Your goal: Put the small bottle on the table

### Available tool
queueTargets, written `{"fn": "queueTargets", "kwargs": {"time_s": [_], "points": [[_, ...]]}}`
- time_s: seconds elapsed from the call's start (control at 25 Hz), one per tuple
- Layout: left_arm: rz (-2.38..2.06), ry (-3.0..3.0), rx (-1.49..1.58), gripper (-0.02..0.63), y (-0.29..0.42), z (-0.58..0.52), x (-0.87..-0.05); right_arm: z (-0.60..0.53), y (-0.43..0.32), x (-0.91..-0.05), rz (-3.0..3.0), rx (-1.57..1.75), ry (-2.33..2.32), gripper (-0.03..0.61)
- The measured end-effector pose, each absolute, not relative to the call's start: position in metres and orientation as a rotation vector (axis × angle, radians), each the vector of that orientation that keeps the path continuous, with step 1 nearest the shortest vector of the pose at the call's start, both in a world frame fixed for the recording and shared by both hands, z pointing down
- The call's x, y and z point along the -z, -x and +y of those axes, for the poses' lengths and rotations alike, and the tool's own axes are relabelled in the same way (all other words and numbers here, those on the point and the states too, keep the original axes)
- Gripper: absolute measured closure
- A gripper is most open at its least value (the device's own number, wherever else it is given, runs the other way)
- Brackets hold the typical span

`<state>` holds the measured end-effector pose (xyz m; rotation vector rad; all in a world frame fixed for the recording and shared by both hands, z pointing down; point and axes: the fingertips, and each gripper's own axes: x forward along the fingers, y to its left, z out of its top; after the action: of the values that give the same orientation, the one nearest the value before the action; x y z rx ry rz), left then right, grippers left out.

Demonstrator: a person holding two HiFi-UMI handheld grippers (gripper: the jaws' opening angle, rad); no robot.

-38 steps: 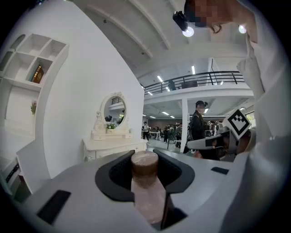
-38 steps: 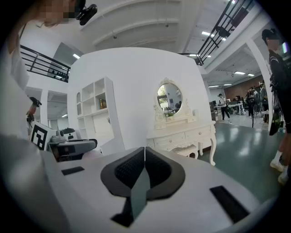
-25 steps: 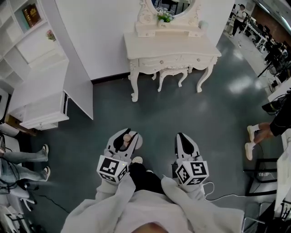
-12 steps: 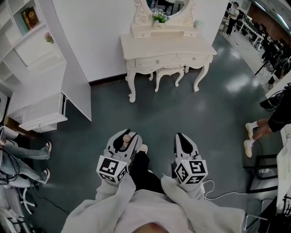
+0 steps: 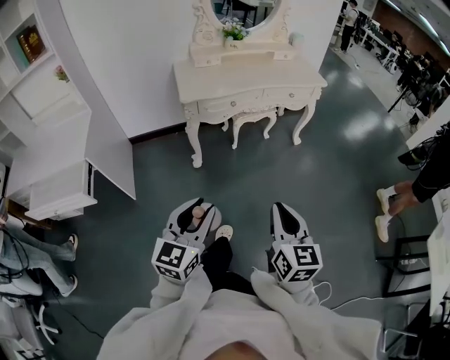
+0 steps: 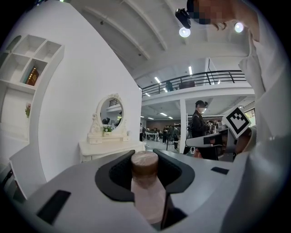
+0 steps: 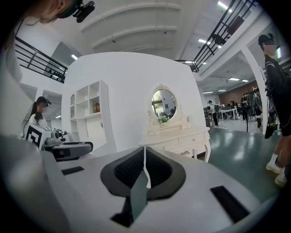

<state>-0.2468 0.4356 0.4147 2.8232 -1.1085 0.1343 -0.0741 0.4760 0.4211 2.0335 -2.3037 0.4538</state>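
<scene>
Pointing forward, near level: left gripper [image 5: 199, 209] fingers [image 6: 77, 186] clamp small bottle [image 6: 146, 191]; right gripper [image 5: 280, 209] fingers [image 7: 191, 195] closed, empty.

Head view: camera on person's head, looked forward and steeply down. Floor [image 5: 337, 162] filled middle; table [image 5: 246, 70] far off at top centre; left gripper [image 5: 195, 208] and right gripper [image 5: 280, 211] close, lower centre.
Left gripper view: low, near level, looked along own fingers [image 6: 77, 186] across lower frame. Table [image 6: 109, 148] small, left of centre; right gripper [image 6: 191, 143] at right.
Right gripper view: same low set, fingers [image 7: 209, 177] across lower frame. Table [image 7: 175, 139] at centre; left gripper [image 7: 86, 147] at left.
All three shared table, mirror [image 5: 246, 8], shelf unit [image 5: 42, 63].
</scene>
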Motion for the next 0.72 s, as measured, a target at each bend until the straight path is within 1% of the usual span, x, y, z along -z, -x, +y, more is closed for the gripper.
{"fn": "queueTargets", "kwargs": {"time_s": [0.4, 0.72], "points": [[-1.041, -2.859, -0.148, 0.479, 0.211, 0.352, -0.405, 0.391, 0.045, -0.412, -2.278, -0.424, -2.065, 0.541], [-1.007, -2.881, -0.128, 0.479, 0.203, 0.287, -0.397, 0.331, 0.038, -0.406, -2.253, -0.431, -2.091, 0.541]]}}
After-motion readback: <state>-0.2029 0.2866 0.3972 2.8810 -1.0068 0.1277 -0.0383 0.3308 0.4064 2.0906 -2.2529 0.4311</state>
